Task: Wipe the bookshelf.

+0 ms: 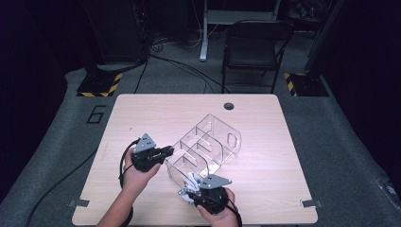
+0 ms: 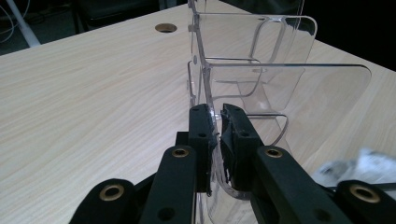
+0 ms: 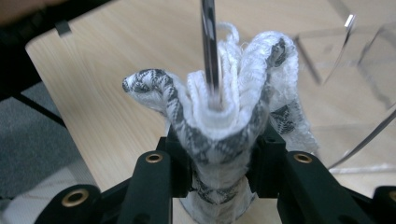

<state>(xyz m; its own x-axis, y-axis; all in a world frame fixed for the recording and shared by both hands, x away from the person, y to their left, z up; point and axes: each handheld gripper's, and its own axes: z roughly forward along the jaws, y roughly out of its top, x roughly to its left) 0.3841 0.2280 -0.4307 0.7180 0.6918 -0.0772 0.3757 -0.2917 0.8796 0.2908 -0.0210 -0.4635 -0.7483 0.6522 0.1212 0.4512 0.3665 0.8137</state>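
One pale wooden table [image 1: 142,113], dark room

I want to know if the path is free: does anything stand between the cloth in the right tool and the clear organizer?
Nothing visible. The cloth in the right tool is at the organizer's near wall.

In the right gripper view, the lower end of the white and grey cloth [image 3: 224,116] is hidden between the jaws. A blurred upright edge of the clear plastic organizer [image 3: 208,46] crosses the cloth; the top edge cuts it off. In the left gripper view, the cloth [image 2: 359,165] is blurred at the right edge.
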